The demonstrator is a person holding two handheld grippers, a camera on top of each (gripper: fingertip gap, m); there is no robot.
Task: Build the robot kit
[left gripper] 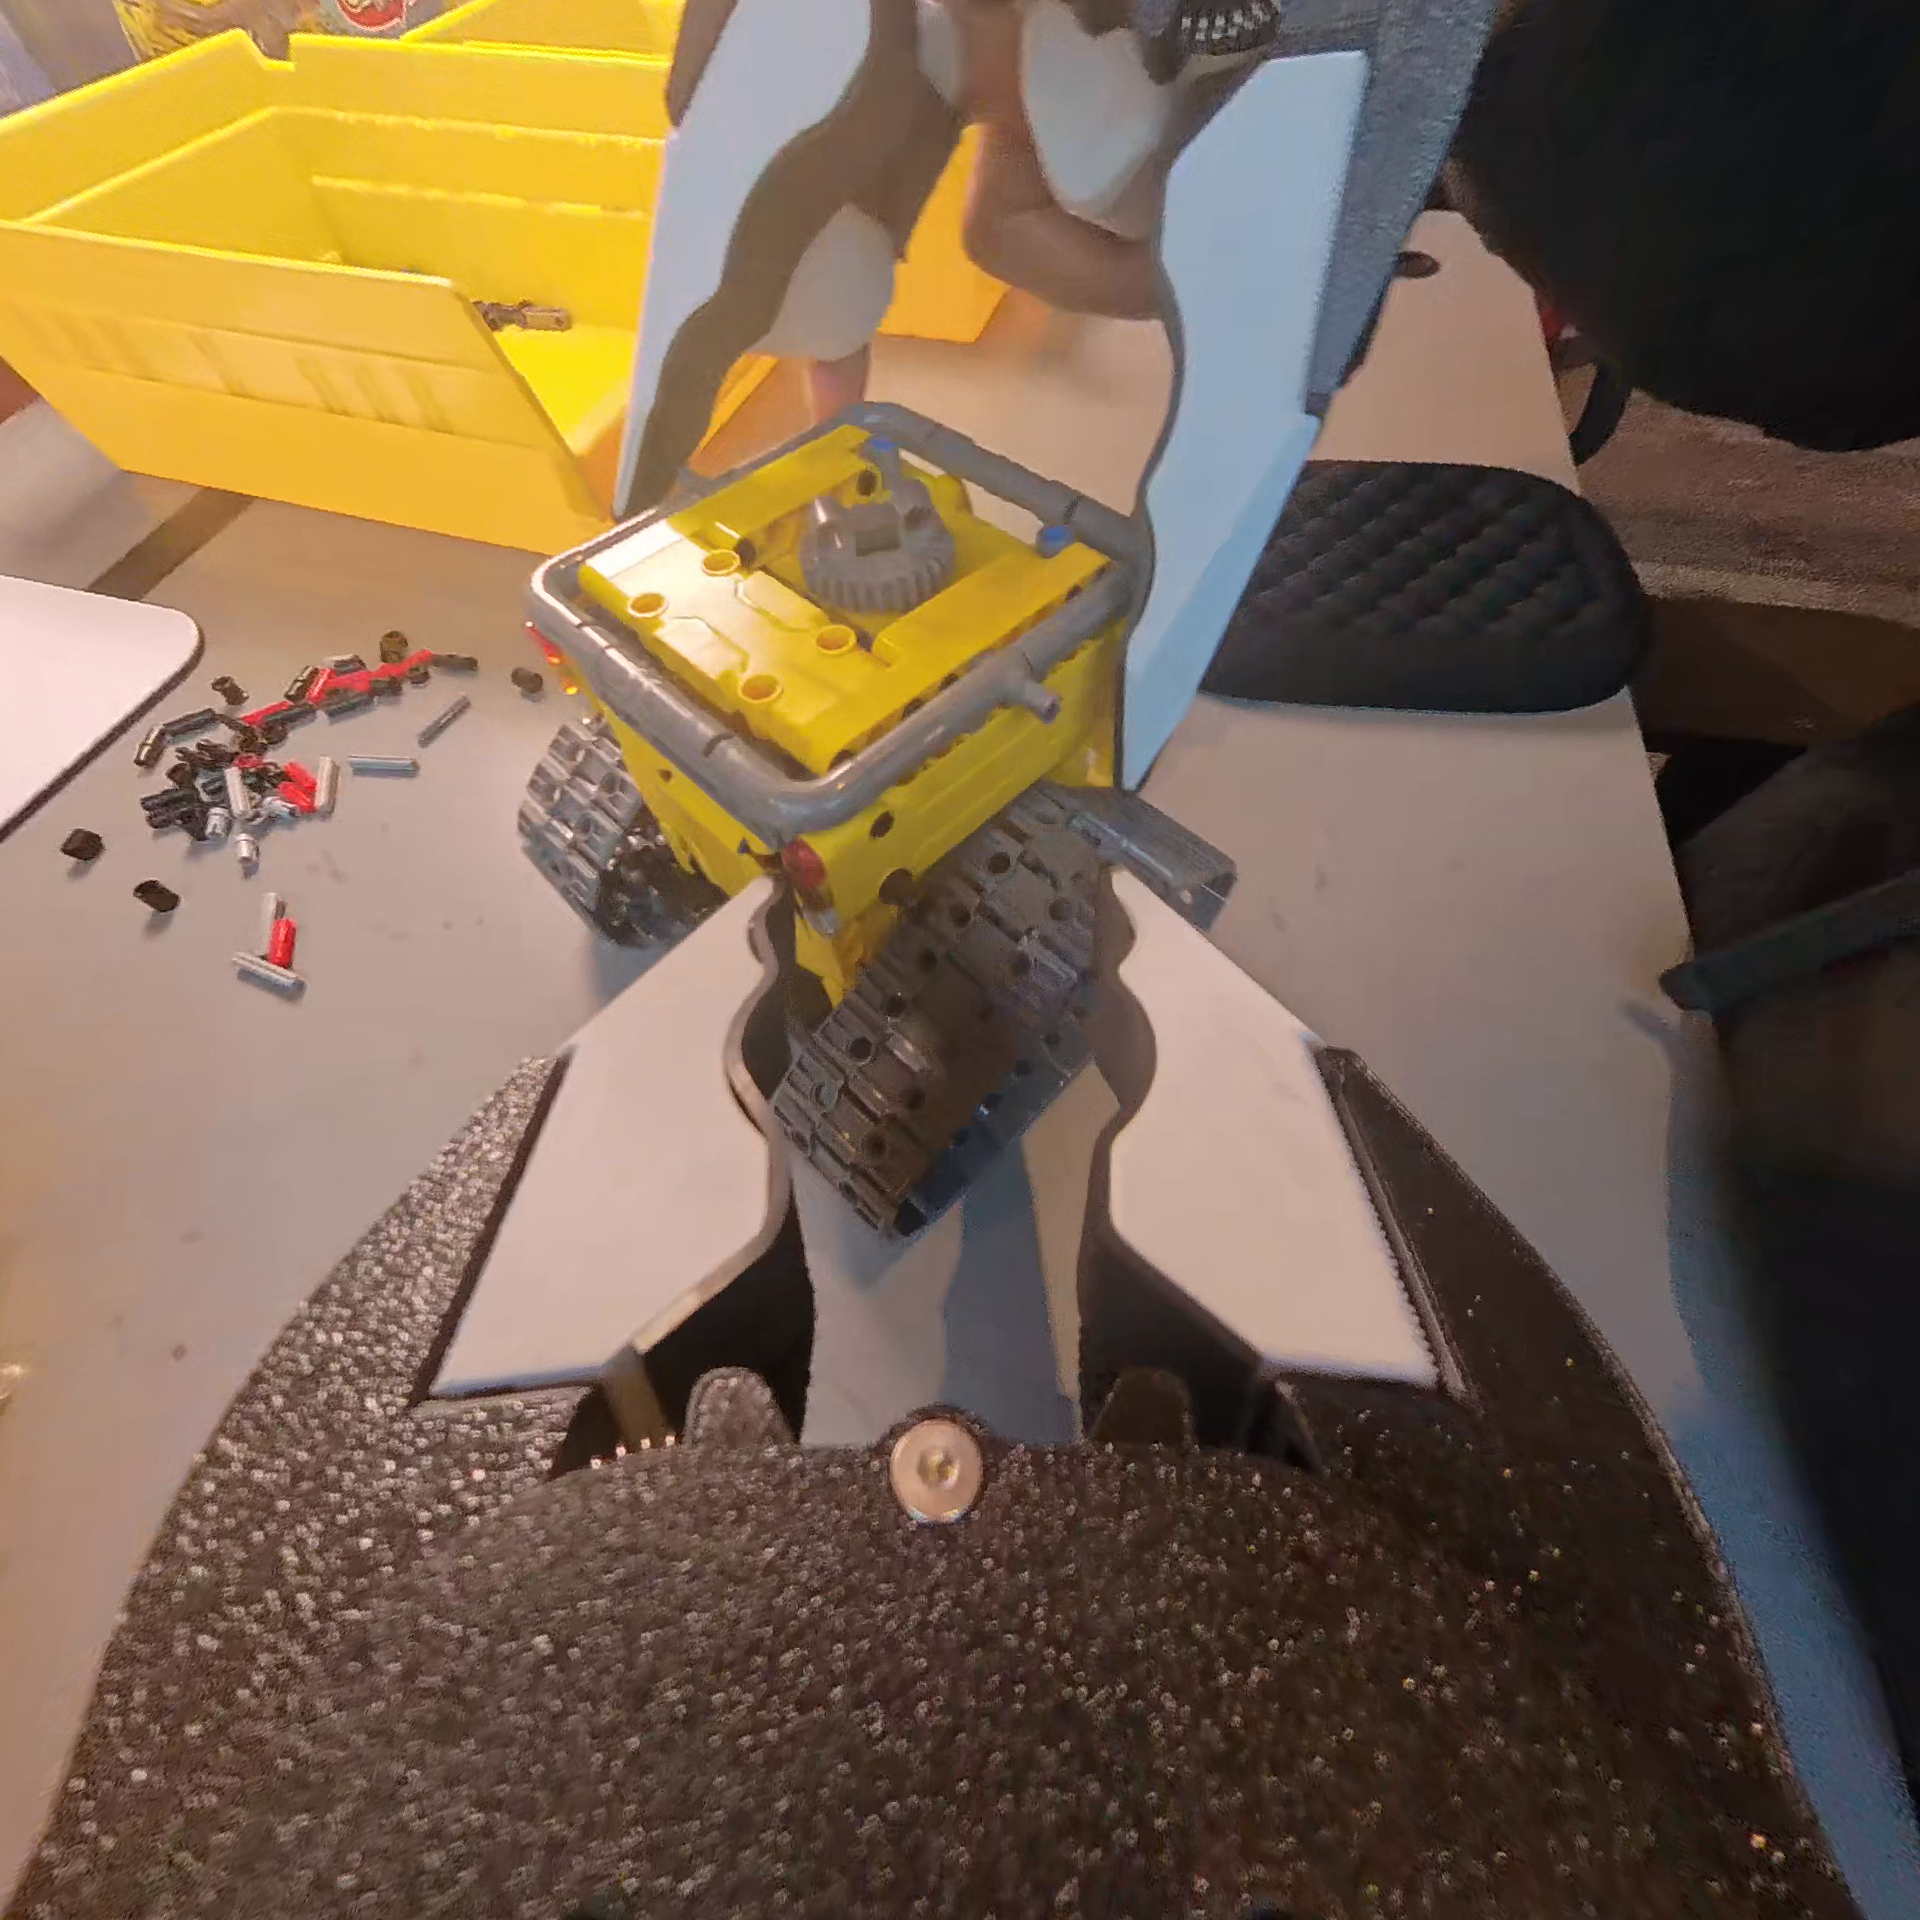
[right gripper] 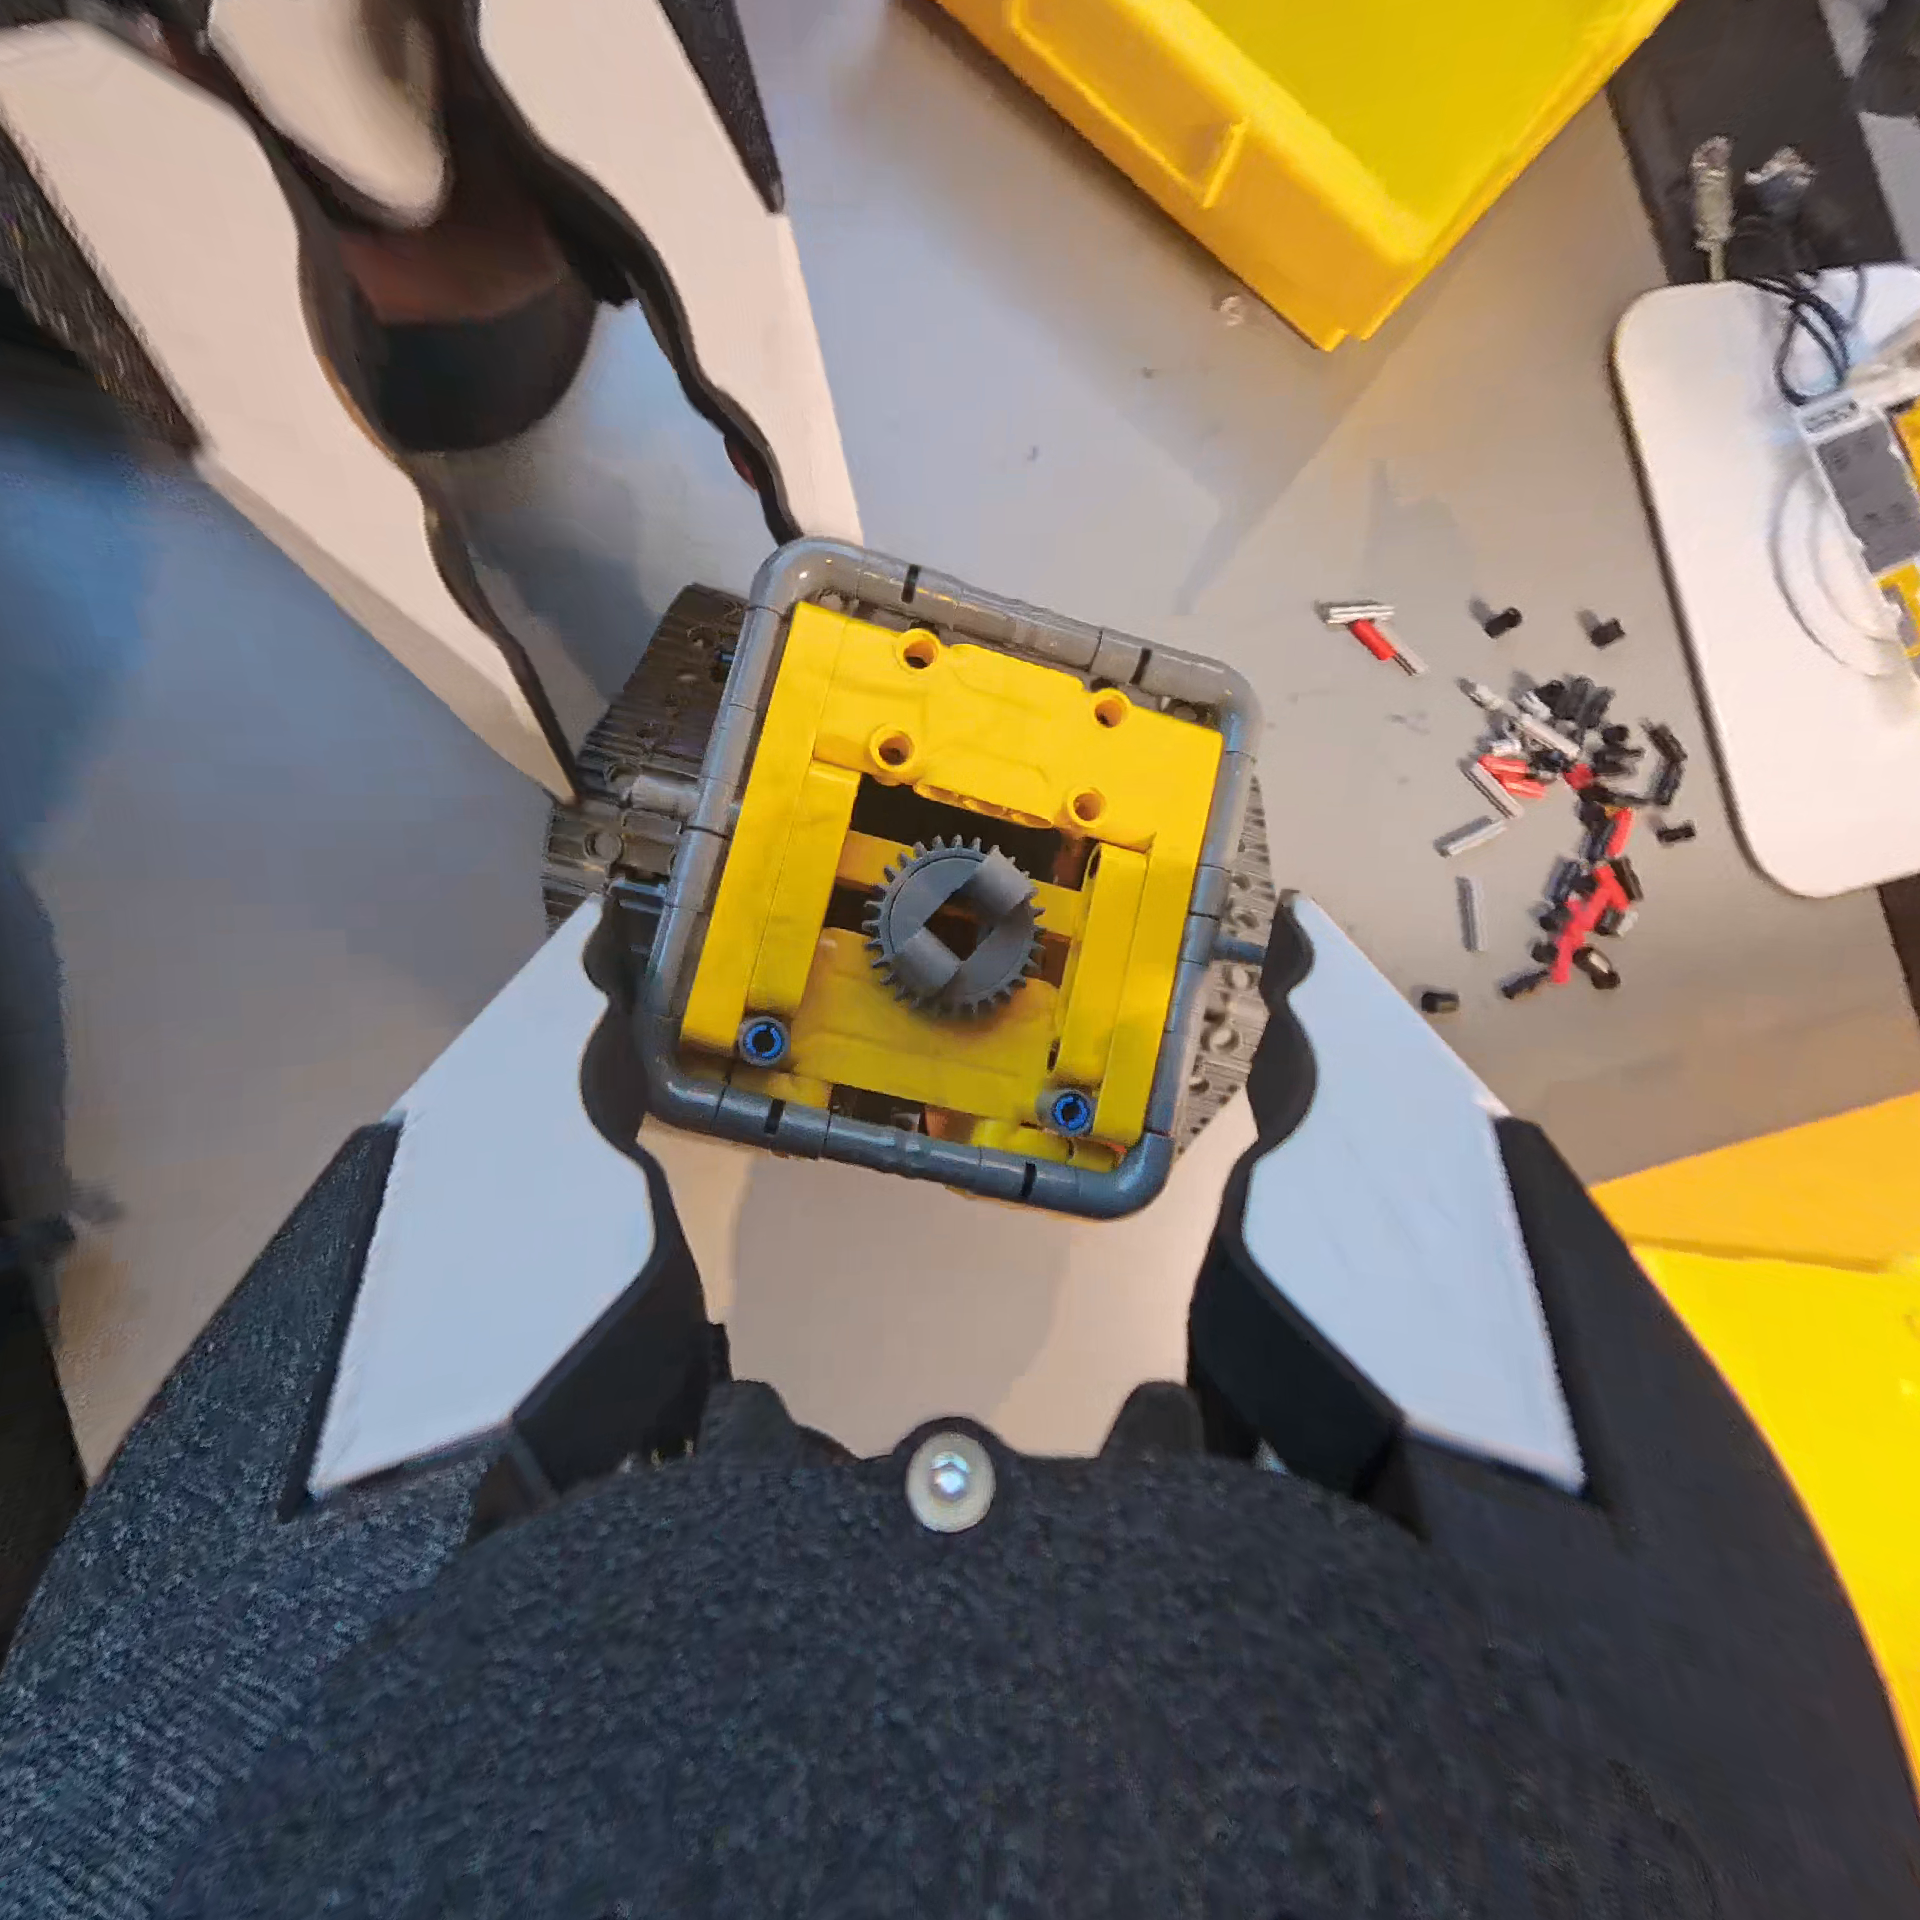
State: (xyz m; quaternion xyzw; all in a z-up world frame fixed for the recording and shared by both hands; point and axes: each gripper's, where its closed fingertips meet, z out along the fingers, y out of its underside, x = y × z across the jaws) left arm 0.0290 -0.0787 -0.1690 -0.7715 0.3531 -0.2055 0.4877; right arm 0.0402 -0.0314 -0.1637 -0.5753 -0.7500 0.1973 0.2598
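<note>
Your left gripper (left gripper: 940,925) has its jaws clamped on the grey link track (left gripper: 935,1049) at the near side of the yellow brick-built tracked vehicle with a grey tube frame around its top (left gripper: 831,665); the track sits pinched between the two white fingers. Your right gripper (right gripper: 940,925) comes down from above, jaws spread wide, one finger on each flank of the same vehicle; the fingertips (right gripper: 1320,935) sit level with the side tracks, and whether they actually touch I can't tell. From the left wrist view that right gripper (left gripper: 883,499) straddles the far end of the model, with a hand visible behind it. A grey toothed gear (right gripper: 956,925) sits upright in the open centre of the vehicle's top deck, with two blue pins (right gripper: 764,1037) at the deck corners nearest your right gripper. The vehicle rests on the pale grey table (left gripper: 312,1091), near its middle. A scatter of small black, red and grey pins and axles (left gripper: 260,748) lies on the table well apart from the model, between it and a white rounded board (right gripper: 1714,623). A yellow plastic sorting bin with dividers (left gripper: 260,291) stands behind the model. A black mesh chair seat (left gripper: 1423,582) shows past the table edge.
</note>
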